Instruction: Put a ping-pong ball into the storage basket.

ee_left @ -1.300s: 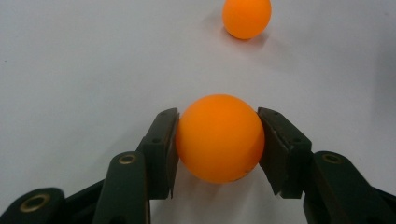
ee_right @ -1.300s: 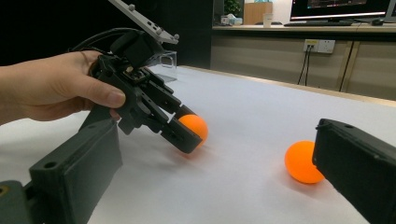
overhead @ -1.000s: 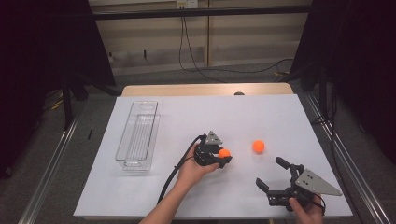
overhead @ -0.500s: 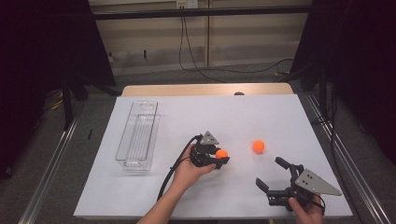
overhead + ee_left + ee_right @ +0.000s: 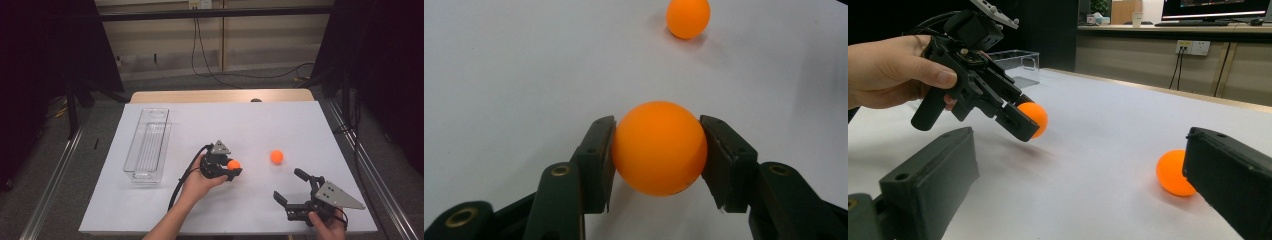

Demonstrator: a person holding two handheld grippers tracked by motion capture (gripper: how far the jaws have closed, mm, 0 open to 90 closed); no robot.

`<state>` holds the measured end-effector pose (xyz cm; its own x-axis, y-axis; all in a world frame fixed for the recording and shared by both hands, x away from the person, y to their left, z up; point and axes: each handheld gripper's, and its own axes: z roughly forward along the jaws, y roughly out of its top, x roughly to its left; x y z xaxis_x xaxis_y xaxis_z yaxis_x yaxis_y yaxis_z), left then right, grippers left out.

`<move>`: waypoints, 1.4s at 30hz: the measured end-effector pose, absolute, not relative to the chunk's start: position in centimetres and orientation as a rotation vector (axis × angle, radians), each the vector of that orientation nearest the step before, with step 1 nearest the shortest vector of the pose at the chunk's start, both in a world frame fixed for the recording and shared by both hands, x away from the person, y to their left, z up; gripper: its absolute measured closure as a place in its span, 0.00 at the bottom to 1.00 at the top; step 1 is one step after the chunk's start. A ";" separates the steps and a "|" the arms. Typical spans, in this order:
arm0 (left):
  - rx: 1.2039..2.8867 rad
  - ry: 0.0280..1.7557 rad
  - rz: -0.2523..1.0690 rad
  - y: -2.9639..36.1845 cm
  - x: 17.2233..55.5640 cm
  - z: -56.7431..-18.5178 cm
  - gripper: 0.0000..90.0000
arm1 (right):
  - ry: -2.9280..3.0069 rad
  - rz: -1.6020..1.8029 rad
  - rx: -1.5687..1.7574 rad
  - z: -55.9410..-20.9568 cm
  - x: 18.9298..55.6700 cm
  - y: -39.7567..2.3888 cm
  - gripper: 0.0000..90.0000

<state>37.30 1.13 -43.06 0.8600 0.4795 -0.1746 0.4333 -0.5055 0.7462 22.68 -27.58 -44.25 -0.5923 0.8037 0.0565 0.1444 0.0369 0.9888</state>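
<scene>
My left gripper (image 5: 232,168) is shut on an orange ball (image 5: 233,164) near the middle of the white table, held a little above the surface. In the left gripper view both black pads (image 5: 599,160) press the sides of the ball (image 5: 659,147). A second orange ball (image 5: 276,157) lies loose on the table to the right of it, and it appears farther off in the left gripper view (image 5: 688,17). My right gripper (image 5: 288,185) rests open near the front right edge, with nothing between its fingers. The loose ball (image 5: 1172,172) sits just beyond its right jaw.
A clear plastic tray (image 5: 147,145) stands lengthwise on the left part of the table. A cable (image 5: 182,177) trails from the left gripper toward the front edge. In the right gripper view the left hand (image 5: 888,70) and its gripper (image 5: 1023,122) hover over the table.
The left gripper with its ball has shifted slightly to the left. The right gripper has kept still.
</scene>
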 end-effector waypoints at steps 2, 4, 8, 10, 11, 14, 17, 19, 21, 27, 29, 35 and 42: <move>2.169 0.661 0.071 1.3 37.3 -43.1 0.56 | 1.788 1.599 0.956 -44.2 22.7 -27.5 0.01; 2.170 0.663 0.077 1.6 37.4 -43.0 0.56 | 1.791 1.594 0.947 -44.2 22.7 -27.5 0.01; 2.170 0.671 0.085 2.2 37.5 -42.8 0.56 | 1.796 1.590 0.952 -44.3 22.8 -27.4 0.01; 2.174 0.671 0.075 2.4 37.6 -42.8 0.56 | 1.797 1.589 0.955 -44.3 22.8 -27.4 0.01; 2.168 0.678 0.068 2.4 37.6 -42.9 0.56 | 1.798 1.589 0.955 -44.3 22.8 -27.4 0.01; 2.175 0.685 0.064 2.6 37.7 -42.9 0.57 | 1.803 1.585 0.952 -44.3 22.8 -27.3 0.01; 2.162 0.694 0.059 2.8 37.9 -42.8 0.56 | 1.805 1.582 0.953 -44.4 22.9 -27.3 0.01; 2.151 0.699 0.057 3.1 37.9 -42.7 0.56 | 1.805 1.583 0.952 -44.4 22.9 -27.3 0.01; 2.148 0.702 0.057 3.2 38.0 -42.6 0.56 | 1.804 1.585 0.952 -44.4 22.9 -27.3 0.01; 2.143 0.717 0.044 3.6 38.0 -42.5 0.56 | 1.806 1.588 0.950 -44.4 22.9 -27.3 0.01; 2.142 0.714 0.042 3.7 38.1 -42.5 0.56 | 1.808 1.585 0.947 -44.4 22.9 -27.3 0.01; 2.130 0.730 0.039 4.2 38.2 -42.3 0.56 | 1.808 1.586 0.947 -44.4 23.0 -27.2 0.01; 2.125 0.738 0.033 4.5 38.3 -42.2 0.56 | 1.805 1.585 0.950 -44.4 23.0 -27.2 0.01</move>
